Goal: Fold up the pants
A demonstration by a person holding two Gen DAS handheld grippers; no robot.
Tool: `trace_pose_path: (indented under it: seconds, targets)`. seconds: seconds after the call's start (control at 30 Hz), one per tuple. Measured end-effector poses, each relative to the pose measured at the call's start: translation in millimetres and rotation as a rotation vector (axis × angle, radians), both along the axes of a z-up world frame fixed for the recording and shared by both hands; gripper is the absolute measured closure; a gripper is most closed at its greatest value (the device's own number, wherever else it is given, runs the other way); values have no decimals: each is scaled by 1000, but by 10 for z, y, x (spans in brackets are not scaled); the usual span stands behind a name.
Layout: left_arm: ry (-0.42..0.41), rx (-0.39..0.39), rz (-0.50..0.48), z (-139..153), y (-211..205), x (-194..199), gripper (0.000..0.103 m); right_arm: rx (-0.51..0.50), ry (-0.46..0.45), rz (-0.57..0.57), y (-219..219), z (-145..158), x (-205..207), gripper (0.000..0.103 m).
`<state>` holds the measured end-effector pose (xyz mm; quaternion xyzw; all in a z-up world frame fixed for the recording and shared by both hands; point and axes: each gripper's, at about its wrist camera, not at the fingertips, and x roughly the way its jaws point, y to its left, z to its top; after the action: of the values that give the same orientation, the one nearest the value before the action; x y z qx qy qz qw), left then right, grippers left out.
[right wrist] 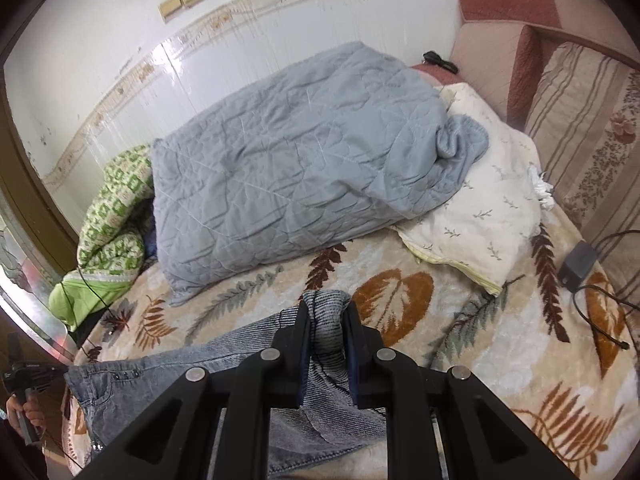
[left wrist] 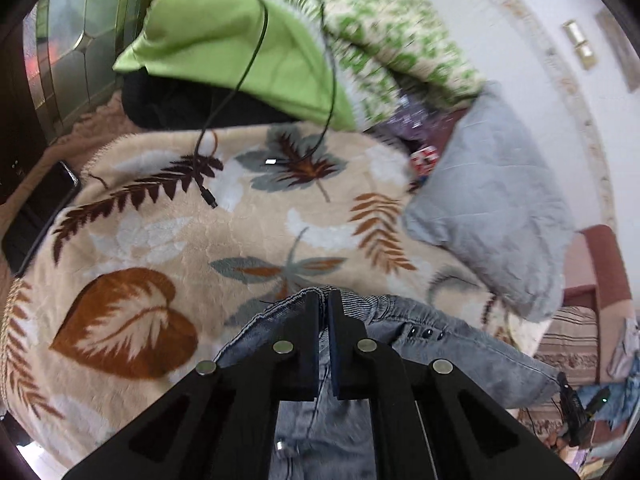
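Observation:
Grey-blue denim pants (left wrist: pixel 436 344) lie on a leaf-patterned blanket (left wrist: pixel 168 240) spread over a bed. In the left wrist view my left gripper (left wrist: pixel 323 300) is shut on the top edge of the pants, and the cloth hangs lifted below its black fingers. In the right wrist view my right gripper (right wrist: pixel 327 314) is shut on a bunched fold of the pants (right wrist: pixel 256 344), which stretch away to the left across the blanket (right wrist: pixel 472 344). The other gripper, held in a hand (right wrist: pixel 24 412), shows at the far left edge.
A grey quilt (right wrist: pixel 288 160) and a white pillow (right wrist: pixel 476 208) lie along the wall. Green bedding (left wrist: pixel 224 48) is piled at the bed's far end, with a black cable (left wrist: pixel 208 196) trailing from it. A charger (right wrist: pixel 576 264) with its cord lies at the right. A phone (left wrist: pixel 36 216) sits at the left edge.

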<state>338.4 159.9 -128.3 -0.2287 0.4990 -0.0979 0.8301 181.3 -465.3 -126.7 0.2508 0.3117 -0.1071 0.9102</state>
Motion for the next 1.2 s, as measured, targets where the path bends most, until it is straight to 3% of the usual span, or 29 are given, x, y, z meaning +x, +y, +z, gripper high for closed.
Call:
trace_pose_path:
  seconds: [0.13, 0.4, 0.53, 0.63, 0.77, 0.83, 0.9, 1.03, 1.1, 1.13, 1.17, 1.2]
  targets:
    - [-67, -28, -8, 233, 139, -476, 100, 33, -38, -14, -70, 59, -403, 87]
    - [-106, -21, -27, 241, 351, -1485, 99, 78, -34, -18, -98, -160, -1397, 87]
    - [-68, 28, -57, -20, 385, -1935, 100, 108, 42, 5, -13, -506, -1831, 87]
    - [10, 68, -71, -309, 415, -2186, 100, 147, 136, 52, 50, -823, -2076, 87]
    - [116, 141, -65, -642, 483, -2401, 99, 292, 255, 140, 76, -1219, -2367, 82]
    - [125, 225, -32, -667, 531, -2477, 99, 270, 310, 157, 101, -1305, -2453, 81]
    - [123, 252, -17, -591, 578, -2536, 99, 249, 350, 159, 84, -1317, -2514, 78]
    - [23, 372, 6, -202, 515, -2658, 99, 211, 277, 160, -20, -1101, -2600, 77]
    - [-24, 373, -1, -77, 434, -2670, 99, 185, 223, 154, -75, -959, -2571, 65]
    - [-49, 357, -17, -13, 342, -2675, 99, 169, 198, 140, -114, -909, -2519, 37]
    - [-63, 349, -30, 9, 276, -2656, 98, 157, 176, 122, -128, -881, -2467, 18]
    - [-71, 346, -45, 15, 185, -2650, 95, 154, 144, 106, -144, -866, -2407, 16]
